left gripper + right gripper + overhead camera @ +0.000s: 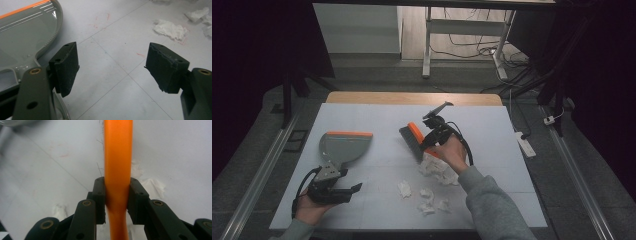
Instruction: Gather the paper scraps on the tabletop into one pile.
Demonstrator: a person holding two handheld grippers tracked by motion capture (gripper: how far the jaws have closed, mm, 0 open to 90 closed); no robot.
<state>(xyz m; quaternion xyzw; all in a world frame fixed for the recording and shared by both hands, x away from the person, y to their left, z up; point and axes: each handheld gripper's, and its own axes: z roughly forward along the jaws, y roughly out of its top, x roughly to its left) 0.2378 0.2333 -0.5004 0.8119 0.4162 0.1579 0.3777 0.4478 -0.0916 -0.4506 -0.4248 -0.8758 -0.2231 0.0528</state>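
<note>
Right tool [117, 195] clamping orange brush handle [118, 157], bristles unseen

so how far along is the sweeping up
Early. Done: the right claw is clamped on the brush by its orange handle. In hand: the bristles are at the edge of the paper scraps. Left: every scrap is on the table, and the dustpan lies beside the open left claw, unheld.
</note>
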